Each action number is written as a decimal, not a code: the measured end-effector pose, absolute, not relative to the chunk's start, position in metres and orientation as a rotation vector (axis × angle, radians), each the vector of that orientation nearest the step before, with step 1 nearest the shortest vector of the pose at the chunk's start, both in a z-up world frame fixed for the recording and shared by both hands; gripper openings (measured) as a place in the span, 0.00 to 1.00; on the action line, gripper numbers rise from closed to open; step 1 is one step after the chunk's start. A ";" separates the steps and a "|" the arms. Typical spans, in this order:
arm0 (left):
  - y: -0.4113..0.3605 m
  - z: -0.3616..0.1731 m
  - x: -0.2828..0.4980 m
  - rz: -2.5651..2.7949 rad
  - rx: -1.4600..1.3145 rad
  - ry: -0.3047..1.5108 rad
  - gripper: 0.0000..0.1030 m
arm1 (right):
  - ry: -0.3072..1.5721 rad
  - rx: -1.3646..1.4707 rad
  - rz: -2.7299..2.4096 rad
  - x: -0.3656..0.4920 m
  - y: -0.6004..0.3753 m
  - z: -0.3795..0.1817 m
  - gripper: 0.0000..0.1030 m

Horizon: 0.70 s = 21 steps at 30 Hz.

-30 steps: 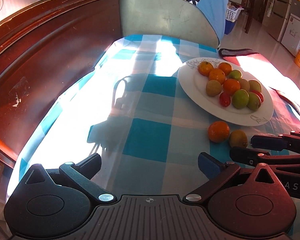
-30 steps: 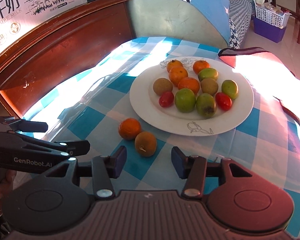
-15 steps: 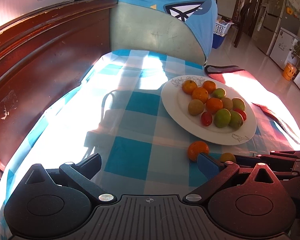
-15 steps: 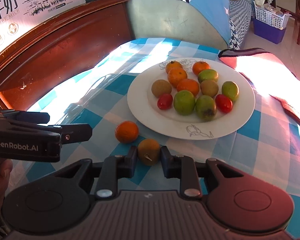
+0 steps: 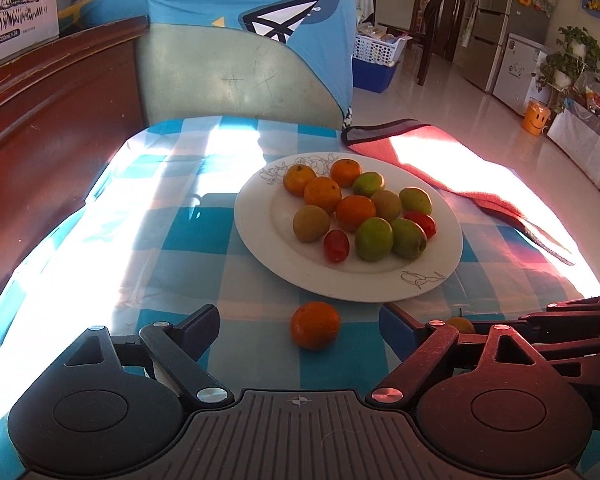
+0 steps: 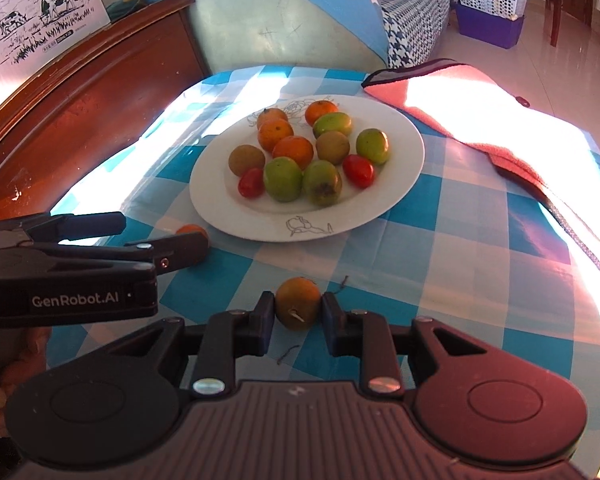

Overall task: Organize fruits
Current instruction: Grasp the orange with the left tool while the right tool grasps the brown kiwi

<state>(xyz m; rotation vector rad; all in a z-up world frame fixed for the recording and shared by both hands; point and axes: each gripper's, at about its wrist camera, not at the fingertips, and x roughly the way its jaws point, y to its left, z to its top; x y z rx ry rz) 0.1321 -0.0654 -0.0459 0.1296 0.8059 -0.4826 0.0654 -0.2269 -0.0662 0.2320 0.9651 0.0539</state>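
- The right claw (image 6: 298, 312) pinches a brownish-orange fruit (image 6: 298, 309) between its two fingertips, one pad pressed on each side; whether the fruit is clear of the cloth cannot be told.
- The left claw (image 5: 299, 322) is spread wide, its fingers low over the near edge of the table, nothing between the pads.
- A loose orange (image 5: 315, 325) lies on the checked tablecloth (image 5: 196, 240) in the gap between those spread fingers, touching neither, just off the near rim of the plate (image 5: 452, 240).
- In the right wrist view the same orange (image 6: 191, 230) peeks out behind the left claw's finger, beside the plate's near-left rim (image 6: 204, 208).
- The white plate sits in the middle of the table and holds a cluster of fruit: four oranges toward its far-left side, green fruits (image 6: 283, 179) and brownish ones toward the middle and right, and two small red tomatoes (image 6: 251, 182), one at the near-left of the cluster and one at its right.
- A pink towel (image 6: 480, 96) hangs over the table's far-right corner and right edge, well apart from the plate.
- A dark wooden board (image 5: 40, 152) runs along the table's left edge; a blue cushion (image 5: 236, 12) stands beyond the far edge.
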 end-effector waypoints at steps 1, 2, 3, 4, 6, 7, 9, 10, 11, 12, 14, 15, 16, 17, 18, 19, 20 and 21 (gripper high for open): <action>-0.067 -0.048 0.133 -0.482 0.136 0.813 0.76 | 0.966 0.233 0.053 0.065 -0.227 -0.066 0.25; -0.067 -0.049 0.134 -0.482 0.140 0.816 0.72 | 0.966 0.233 0.053 0.065 -0.227 -0.066 0.25; -0.069 -0.052 0.135 -0.483 0.147 0.819 0.70 | 0.967 0.234 0.053 0.066 -0.227 -0.066 0.25; -0.070 -0.054 0.135 -0.482 0.155 0.818 0.69 | 0.967 0.234 0.052 0.066 -0.227 -0.066 0.25; -0.071 -0.057 0.136 -0.484 0.164 0.817 0.64 | 0.966 0.234 0.051 0.066 -0.227 -0.066 0.25; -0.072 -0.058 0.136 -0.487 0.163 0.818 0.62 | 0.966 0.234 0.051 0.066 -0.226 -0.066 0.25; -0.073 -0.061 0.137 -0.500 0.162 0.826 0.48 | 0.966 0.235 0.051 0.066 -0.226 -0.066 0.25; -0.075 -0.063 0.138 -0.507 0.165 0.833 0.44 | 0.966 0.235 0.052 0.066 -0.226 -0.066 0.25; -0.075 -0.063 0.137 -0.503 0.175 0.822 0.40 | 0.966 0.234 0.053 0.066 -0.226 -0.066 0.25; -0.076 -0.063 0.136 -0.502 0.182 0.819 0.36 | 0.964 0.233 0.054 0.066 -0.226 -0.066 0.25; -0.074 -0.062 0.136 -0.501 0.175 0.820 0.26 | 0.963 0.232 0.055 0.067 -0.226 -0.066 0.25; -0.073 -0.061 0.136 -0.497 0.170 0.823 0.25 | 0.963 0.233 0.055 0.067 -0.226 -0.066 0.25; -0.072 -0.059 0.135 -0.492 0.167 0.820 0.25 | 0.963 0.233 0.055 0.068 -0.226 -0.066 0.25; -0.071 -0.058 0.134 -0.489 0.168 0.814 0.25 | 0.963 0.233 0.056 0.068 -0.226 -0.066 0.25; -0.070 -0.056 0.134 -0.488 0.169 0.810 0.25 | 0.961 0.232 0.057 0.068 -0.226 -0.065 0.25; -0.069 -0.055 0.133 -0.487 0.167 0.809 0.25 | 0.960 0.231 0.059 0.068 -0.226 -0.064 0.25; -0.069 -0.054 0.133 -0.487 0.165 0.808 0.25 | 0.958 0.230 0.059 0.068 -0.226 -0.063 0.24; -0.068 -0.053 0.133 -0.487 0.163 0.805 0.25 | 0.954 0.230 0.061 0.067 -0.226 -0.061 0.24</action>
